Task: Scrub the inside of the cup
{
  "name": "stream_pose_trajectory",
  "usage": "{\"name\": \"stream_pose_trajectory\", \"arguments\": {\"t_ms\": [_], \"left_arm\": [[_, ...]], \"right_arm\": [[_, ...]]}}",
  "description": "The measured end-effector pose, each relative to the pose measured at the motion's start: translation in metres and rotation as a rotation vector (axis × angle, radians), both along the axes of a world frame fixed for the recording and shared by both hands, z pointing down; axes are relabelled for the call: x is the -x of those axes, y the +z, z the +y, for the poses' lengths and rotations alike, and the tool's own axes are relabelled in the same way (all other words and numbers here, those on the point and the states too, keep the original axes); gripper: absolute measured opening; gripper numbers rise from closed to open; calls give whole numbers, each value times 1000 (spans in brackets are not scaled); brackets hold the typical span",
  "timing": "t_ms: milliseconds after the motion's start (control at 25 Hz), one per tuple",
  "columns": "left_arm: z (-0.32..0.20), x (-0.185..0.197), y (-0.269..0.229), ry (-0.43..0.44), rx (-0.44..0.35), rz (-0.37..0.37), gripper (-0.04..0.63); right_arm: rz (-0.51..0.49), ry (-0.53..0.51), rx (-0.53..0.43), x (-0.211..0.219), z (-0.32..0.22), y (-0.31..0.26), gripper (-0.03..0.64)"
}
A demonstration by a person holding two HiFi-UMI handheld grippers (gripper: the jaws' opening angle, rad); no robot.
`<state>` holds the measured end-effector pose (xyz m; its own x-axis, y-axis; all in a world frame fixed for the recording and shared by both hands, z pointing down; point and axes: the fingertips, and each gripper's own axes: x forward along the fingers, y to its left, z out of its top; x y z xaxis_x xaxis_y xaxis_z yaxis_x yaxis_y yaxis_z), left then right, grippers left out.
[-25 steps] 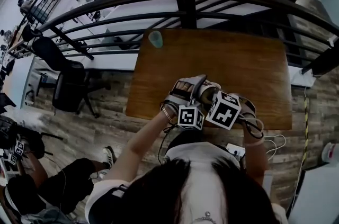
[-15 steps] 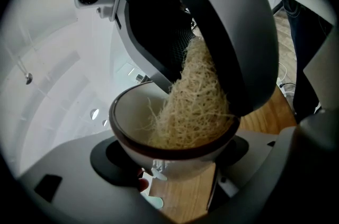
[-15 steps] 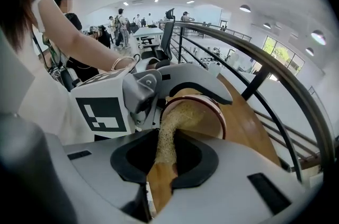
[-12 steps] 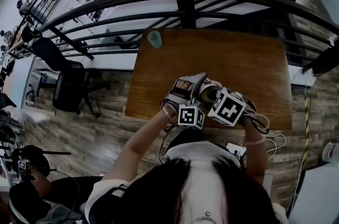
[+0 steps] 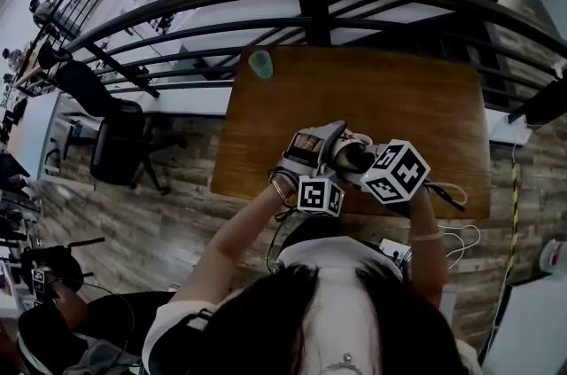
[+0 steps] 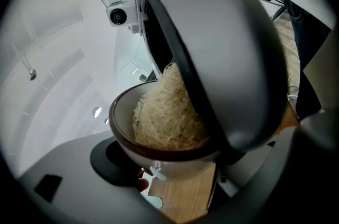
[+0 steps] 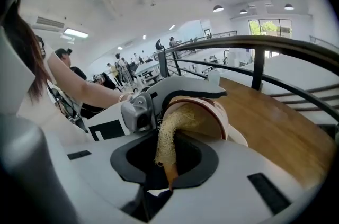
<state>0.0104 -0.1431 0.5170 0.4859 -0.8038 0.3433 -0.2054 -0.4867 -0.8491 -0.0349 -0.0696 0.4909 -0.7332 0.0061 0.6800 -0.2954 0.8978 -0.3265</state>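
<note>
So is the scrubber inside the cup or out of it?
Inside. The left gripper view shows the fibrous scrubber filling the mouth of the cup, pushed down past its brown rim.

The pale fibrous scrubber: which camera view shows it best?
The left gripper view: there the pale fibrous scrubber fills the white brown-rimmed cup, close and large. The right gripper view shows only a narrow strand entering the cup. In the head view it is too small to tell.
</note>
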Motion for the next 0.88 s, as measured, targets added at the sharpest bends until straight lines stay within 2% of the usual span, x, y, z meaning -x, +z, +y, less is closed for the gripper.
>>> {"name": "stream_pose_trajectory", "arguments": {"t_ms": [320, 440, 720, 880], "left_arm": [[-3, 2, -10, -20, -32, 8, 407], [-4, 1, -18, -46, -25, 27, 407], [-12, 2, -31, -76, -68, 68, 407], [-16, 0, -35, -85, -83, 83, 407]], "right_arm": [[-202, 113, 98, 5, -9, -19, 80], [-277, 161, 137, 3, -13, -26, 80], [-510, 293, 257, 1, -27, -47, 80], [-589, 333, 301, -4, -34, -55, 79]]}}
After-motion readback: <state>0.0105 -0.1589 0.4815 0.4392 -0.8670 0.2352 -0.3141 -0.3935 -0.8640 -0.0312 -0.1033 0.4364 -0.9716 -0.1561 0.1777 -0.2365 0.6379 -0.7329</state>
